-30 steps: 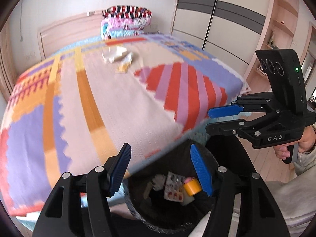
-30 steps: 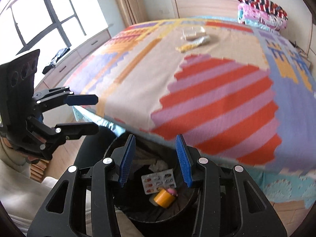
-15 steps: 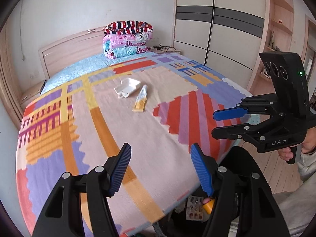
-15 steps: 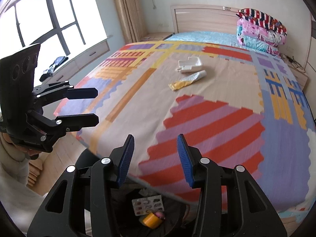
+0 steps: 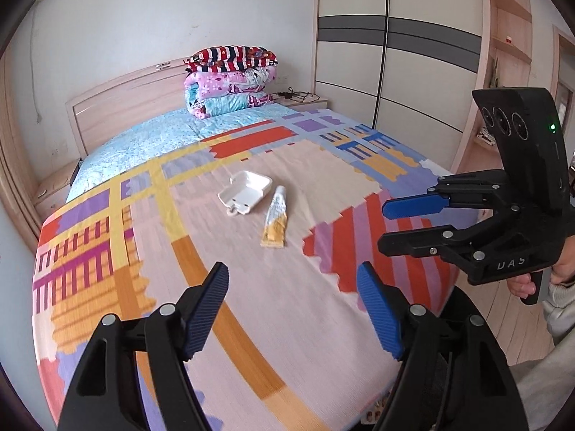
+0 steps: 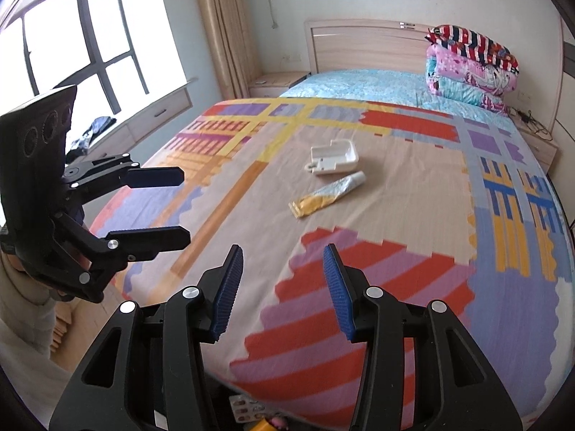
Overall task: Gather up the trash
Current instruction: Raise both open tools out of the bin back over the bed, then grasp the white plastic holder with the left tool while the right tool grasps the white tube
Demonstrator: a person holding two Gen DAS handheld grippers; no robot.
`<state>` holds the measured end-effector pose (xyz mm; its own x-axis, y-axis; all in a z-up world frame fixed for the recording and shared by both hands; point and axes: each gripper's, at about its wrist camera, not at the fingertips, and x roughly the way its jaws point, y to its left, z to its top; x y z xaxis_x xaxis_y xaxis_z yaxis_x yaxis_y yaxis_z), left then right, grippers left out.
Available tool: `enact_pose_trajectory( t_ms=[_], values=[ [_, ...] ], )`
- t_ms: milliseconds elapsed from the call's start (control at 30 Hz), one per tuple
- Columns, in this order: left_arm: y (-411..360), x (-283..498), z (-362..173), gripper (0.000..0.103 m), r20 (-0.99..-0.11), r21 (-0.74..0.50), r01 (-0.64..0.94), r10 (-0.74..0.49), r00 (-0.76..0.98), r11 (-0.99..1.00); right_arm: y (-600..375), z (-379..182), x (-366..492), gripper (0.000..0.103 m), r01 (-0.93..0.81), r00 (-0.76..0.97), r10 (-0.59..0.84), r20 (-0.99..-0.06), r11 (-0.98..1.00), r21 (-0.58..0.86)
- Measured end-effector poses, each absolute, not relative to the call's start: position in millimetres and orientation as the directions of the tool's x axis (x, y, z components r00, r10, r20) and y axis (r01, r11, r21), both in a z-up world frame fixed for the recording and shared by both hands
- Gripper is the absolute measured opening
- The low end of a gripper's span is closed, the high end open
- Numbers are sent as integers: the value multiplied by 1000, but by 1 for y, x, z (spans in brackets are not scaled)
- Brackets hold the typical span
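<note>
A white foam tray [image 5: 246,192] [image 6: 334,158] and a squeezed yellow-and-white tube [image 5: 276,222] [image 6: 327,194] lie side by side on the patterned bed, far ahead of both grippers. My left gripper [image 5: 293,309] is open and empty above the foot of the bed; it also shows in the right wrist view [image 6: 172,208]. My right gripper [image 6: 282,287] is open and empty beside it, and shows in the left wrist view [image 5: 388,226]. The black trash bin [image 6: 251,416] sits below the bed's foot edge, with a pill blister pack and a small yellow item in it.
The bed [image 5: 287,323] fills the view, with a wooden headboard [image 5: 118,107] and folded quilts [image 5: 230,79] at its head. A wardrobe [image 5: 395,54] stands on the right. A window and low cabinet [image 6: 107,115] are on the left.
Both grippers have lifted and tilted up from looking down into the trash bin to facing across the bed. The bin has dropped to the bottom edge of view. Both stayed open.
</note>
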<state>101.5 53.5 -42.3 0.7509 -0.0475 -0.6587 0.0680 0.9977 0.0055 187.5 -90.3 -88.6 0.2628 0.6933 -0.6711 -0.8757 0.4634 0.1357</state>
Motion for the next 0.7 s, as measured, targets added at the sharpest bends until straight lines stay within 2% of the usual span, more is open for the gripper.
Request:
enact_pose_trajectory(
  t_ms=[700],
  values=[
    [101, 187, -59, 71, -672, 51, 73, -20, 740, 996, -36, -102, 257, 48, -832, 286, 651, -703, 533, 154]
  ],
)
